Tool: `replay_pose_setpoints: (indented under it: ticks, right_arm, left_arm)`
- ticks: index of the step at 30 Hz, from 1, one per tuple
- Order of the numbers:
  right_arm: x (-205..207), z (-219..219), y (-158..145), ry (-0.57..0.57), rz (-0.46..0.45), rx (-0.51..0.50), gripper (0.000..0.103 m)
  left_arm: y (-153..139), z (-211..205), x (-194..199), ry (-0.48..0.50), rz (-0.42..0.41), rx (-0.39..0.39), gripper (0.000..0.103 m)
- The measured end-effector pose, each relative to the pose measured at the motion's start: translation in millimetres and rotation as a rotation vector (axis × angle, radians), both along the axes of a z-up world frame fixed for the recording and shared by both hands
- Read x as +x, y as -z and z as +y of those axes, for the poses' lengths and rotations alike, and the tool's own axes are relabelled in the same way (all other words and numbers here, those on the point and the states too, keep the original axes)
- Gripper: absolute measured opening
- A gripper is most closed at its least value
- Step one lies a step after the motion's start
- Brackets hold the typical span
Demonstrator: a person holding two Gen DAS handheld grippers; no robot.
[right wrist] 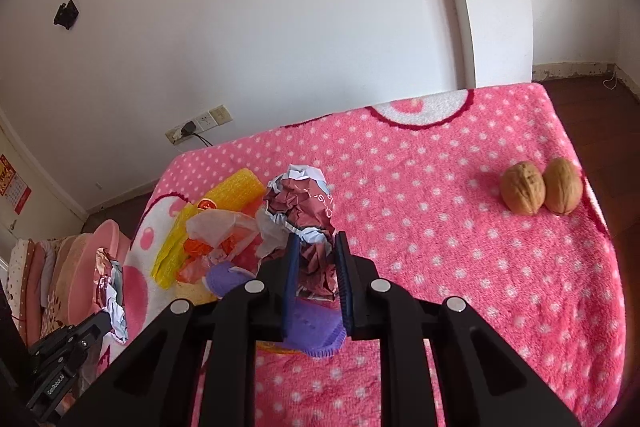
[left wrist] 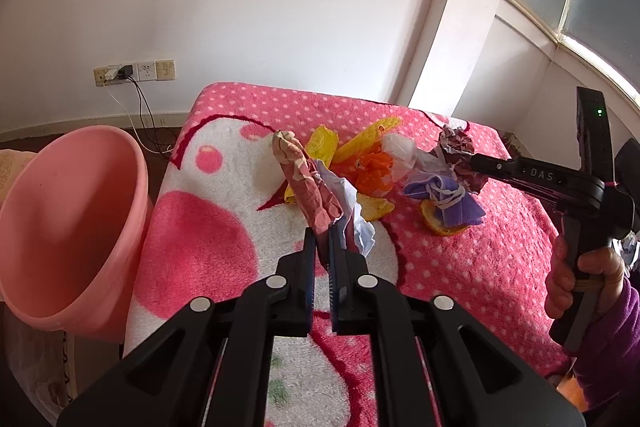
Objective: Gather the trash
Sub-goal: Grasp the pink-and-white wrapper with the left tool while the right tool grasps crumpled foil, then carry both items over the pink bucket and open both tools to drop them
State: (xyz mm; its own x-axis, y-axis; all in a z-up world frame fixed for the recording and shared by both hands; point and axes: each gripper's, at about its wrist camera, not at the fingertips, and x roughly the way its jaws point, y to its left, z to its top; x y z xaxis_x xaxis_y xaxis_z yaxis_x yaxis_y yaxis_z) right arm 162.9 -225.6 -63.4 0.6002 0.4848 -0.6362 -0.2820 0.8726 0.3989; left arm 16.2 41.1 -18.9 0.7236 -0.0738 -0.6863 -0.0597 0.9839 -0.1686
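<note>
**Pink fleece, two wrappers pinched**

Pink plastic fills the left edge of the left wrist view: a basin (left wrist: 68, 227) tilted beside the spotted fleece blanket (left wrist: 460, 267). At centre, the left gripper (left wrist: 322, 239) is clenched on a crumpled pink-and-cream wrapper (left wrist: 304, 183), which stands up from its fingers above the blanket. Just beyond lies the trash heap: yellow wrappers (left wrist: 360, 141), an orange scrap (left wrist: 374, 173) and a purple face mask (left wrist: 448, 195) lying on an orange peel (left wrist: 438, 225). At the right edge, a hand (left wrist: 580, 275) holds the right gripper (left wrist: 466, 163).

In the right wrist view, that gripper is clamped on a crumpled maroon-and-silver wrapper (right wrist: 304, 211) at centre, held above the purple mask. Two walnuts (right wrist: 540, 193) sit touching each other at the right, well apart from the heap.
</note>
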Motion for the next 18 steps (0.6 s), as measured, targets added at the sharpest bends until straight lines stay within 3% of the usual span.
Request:
replay_pose_setpoints:
  ticks: [10,18]
  right_arm:
    - [-46,-21,-39,0.039,-0.087,0.06,0.017]
    - [-75,3,-56,-0.024,-0.131,0.067,0.017]
  left_arm:
    - [-13,-2,-17,0.022,-0.056,0.005,0.005]
    - [-22,5,-34,0.003,-0.096,0.009,0.005]
